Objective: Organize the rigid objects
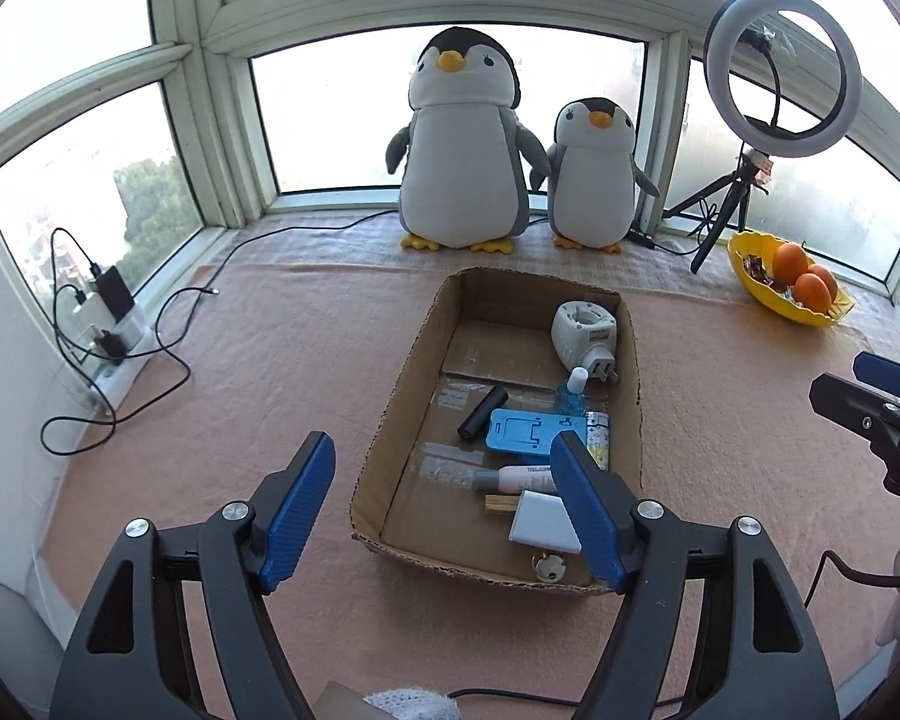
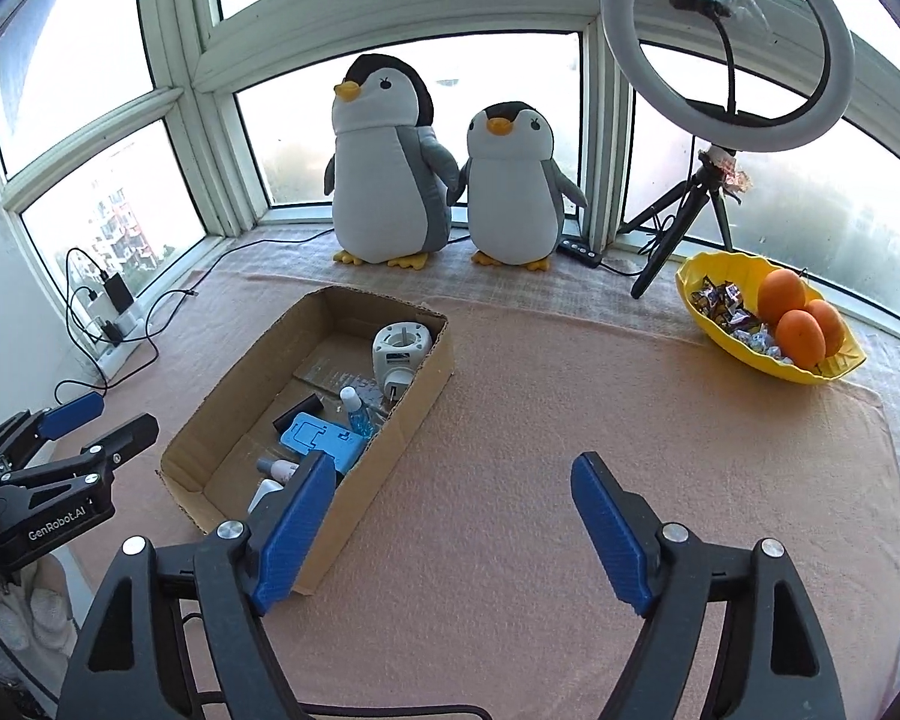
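Left gripper (image 1: 444,498) – jaws apart, empty, above the cardboard box (image 1: 390,420) of small items. Right gripper (image 2: 450,516) – jaws apart, empty, right of it.

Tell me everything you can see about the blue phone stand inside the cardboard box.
The blue phone stand looks like light blue plastic, a flat rectangle with cut-out outlines on its face. It lies flat on the floor of the cardboard box, near the right wall. A black cylinder touches its left edge, and a blue-liquid bottle lies just behind it.
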### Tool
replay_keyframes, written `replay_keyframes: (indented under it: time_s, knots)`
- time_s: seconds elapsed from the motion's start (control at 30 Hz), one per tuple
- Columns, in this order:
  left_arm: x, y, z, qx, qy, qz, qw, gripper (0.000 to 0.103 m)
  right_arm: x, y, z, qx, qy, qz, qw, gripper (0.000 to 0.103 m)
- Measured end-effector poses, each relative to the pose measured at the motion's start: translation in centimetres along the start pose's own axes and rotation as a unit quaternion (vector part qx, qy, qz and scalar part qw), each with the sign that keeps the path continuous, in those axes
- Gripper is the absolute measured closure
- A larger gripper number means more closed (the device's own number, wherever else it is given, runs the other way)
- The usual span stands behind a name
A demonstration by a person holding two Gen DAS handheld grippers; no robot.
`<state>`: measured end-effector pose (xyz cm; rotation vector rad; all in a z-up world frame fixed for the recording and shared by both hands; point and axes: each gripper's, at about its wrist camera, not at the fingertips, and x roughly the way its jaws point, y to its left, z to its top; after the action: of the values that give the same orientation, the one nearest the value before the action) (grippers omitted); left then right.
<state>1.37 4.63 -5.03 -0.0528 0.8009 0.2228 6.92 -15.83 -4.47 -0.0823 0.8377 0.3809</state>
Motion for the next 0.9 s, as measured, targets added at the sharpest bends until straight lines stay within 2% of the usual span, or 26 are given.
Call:
replay_keyframes:
  time_s: [0.2, 0.9]
  knots:
    - [-0.8, -0.4, -0.1, -0.002, -0.002, -0.002, 1.0, 0.024, -0.5, 0.0, -0.4, 0.002, -0.005, -0.004, 1.0, 0.022]
    - [-1.4, -0.6, 0.0, -0.001, -0.006, -0.011, 0.9999, 0.024, -1.0, 0.2, -0.4, 0.0, -0.007, -0.009, 1.0, 0.021]
